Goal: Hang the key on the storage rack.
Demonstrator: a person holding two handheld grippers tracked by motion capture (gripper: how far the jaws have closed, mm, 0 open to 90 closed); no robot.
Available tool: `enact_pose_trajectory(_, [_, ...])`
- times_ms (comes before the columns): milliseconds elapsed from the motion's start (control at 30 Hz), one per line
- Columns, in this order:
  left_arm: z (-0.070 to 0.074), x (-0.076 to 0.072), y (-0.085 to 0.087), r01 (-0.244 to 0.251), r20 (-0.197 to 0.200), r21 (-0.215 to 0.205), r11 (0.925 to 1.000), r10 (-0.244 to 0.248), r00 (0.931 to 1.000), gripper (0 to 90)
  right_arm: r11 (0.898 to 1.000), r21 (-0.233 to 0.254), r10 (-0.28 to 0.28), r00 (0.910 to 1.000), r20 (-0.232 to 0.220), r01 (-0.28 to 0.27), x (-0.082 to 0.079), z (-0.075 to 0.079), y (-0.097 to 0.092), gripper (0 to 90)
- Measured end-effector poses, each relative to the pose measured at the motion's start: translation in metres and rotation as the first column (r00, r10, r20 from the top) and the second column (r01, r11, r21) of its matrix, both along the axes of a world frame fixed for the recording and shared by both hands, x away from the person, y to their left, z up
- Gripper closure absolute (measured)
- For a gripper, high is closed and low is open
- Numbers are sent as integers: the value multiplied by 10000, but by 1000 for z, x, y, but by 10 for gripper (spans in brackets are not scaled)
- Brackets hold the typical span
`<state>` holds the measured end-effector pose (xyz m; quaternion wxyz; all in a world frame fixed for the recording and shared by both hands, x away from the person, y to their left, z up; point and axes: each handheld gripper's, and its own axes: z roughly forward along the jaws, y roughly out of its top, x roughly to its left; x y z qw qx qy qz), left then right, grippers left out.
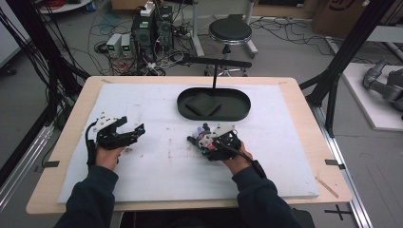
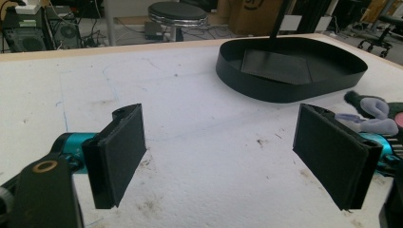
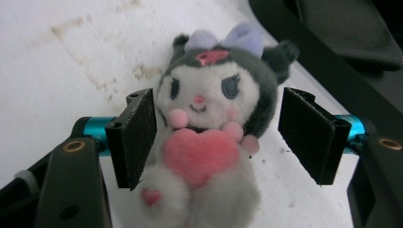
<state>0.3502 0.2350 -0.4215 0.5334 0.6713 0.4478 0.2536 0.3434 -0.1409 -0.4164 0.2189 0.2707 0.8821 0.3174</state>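
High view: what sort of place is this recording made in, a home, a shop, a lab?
Most likely a robotics lab or workshop: computer towers with tangled cables on the bare floor, black metal frame struts around the table, and a grey robot arm lying nearby.

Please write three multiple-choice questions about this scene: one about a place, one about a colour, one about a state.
1. Where does the plush toy lie?
A. in the tray
B. on the white mat, between the right gripper's jaws
C. on the stool

2. What colour is the toy's bow?
A. purple
B. green
C. yellow

3. How is the left gripper?
A. shut on the toy
B. shut and empty
C. open and empty

Answers: 1 B, the right gripper flanks it outside the tray; 2 A, the bow is lilac; 3 C, its pads stand wide apart over bare mat.
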Motion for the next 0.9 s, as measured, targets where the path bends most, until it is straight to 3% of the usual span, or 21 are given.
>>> enact_pose_trajectory(67, [0,0,0,-3,-10,5,10000,3,10000,179,9994,-346,-14,10000,42,16,0,-5,2,289])
enact_pose_trajectory(133, [0,0,0,-7,-7,-11,10000,7,10000,179,9995,-302,-92,9998,-152,88,1,-10,1,290])
enact_pose_trajectory(233, [0,0,0,-22,-12,-10,10000,22,10000,179,9994,-334,28,10000,-11,-28,1,-13,0,361])
enact_pose_trajectory(300, [0,0,0,-28,-27,-17,10000,28,10000,179,9990,-402,-195,9998,80,198,1,-13,-1,391])
enact_pose_trajectory(400, [0,0,0,-30,-31,-19,10000,30,10000,179,9994,-121,-341,9989,-307,337,5,-12,-6,398])
enact_pose_trajectory(500, [0,0,0,-33,-48,-12,10000,33,10000,179,9986,-35,-522,9982,-310,521,5,-12,-8,348])
enact_pose_trajectory(600, [-1,0,0,-21,-56,-13,10000,21,10000,179,9998,-9,-195,9997,-173,195,3,-12,-6,237])
enact_pose_trajectory(700, [-1,0,0,-17,-71,-28,10000,17,10000,179,9986,-532,47,9999,-88,-52,1,-17,0,215])
enact_pose_trajectory(767, [0,0,0,-3,-68,-24,10000,3,10000,180,9950,-1001,-47,10000,41,51,0,-20,2,254])
enact_pose_trajectory(833, [-1,0,0,-19,-70,-24,10000,19,10000,179,9958,-879,-261,9997,-7,259,2,-19,-1,367])
enact_pose_trajectory(900, [-1,1,0,-2,-68,-45,10000,2,10000,180,9969,-603,-512,9983,-261,496,5,-16,-6,426])
